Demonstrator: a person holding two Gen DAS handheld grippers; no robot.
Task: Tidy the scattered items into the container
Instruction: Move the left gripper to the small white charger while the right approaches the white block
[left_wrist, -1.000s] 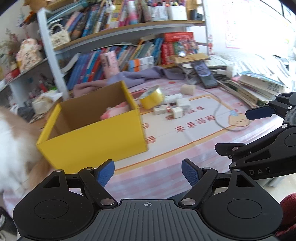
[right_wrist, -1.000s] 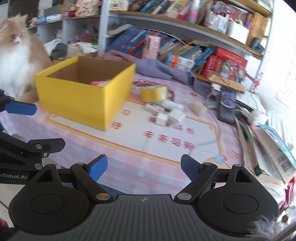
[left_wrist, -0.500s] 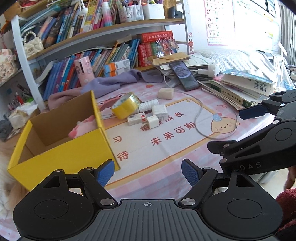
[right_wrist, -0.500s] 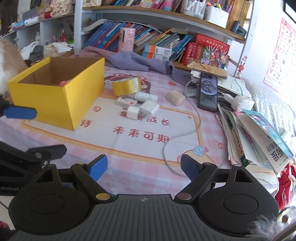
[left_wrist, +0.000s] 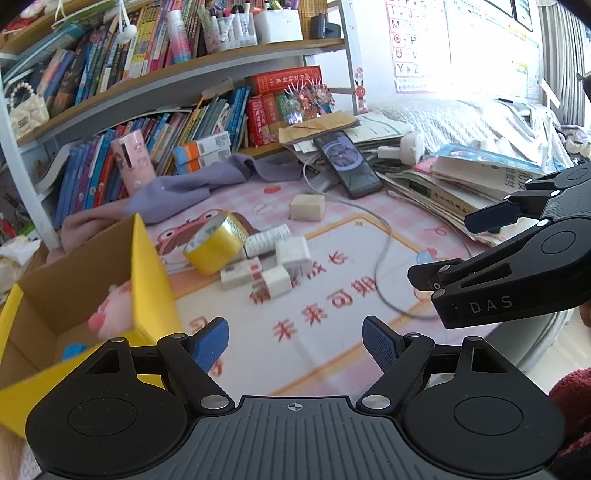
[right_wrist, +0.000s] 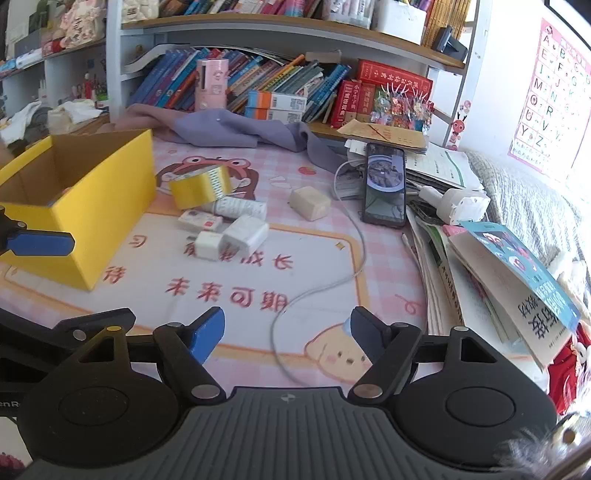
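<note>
Both tongs, left gripper (left_wrist: 295, 343) and right gripper (right_wrist: 287, 328), gape empty; the tape roll (right_wrist: 201, 186), light and rigid, likely suits a rim pinch.

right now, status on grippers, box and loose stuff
Left gripper open, empty; right gripper open, empty. Yellow box holds a pink toy. Tape roll and chargers on the mat, untouched. White cable trails across the approach.
</note>
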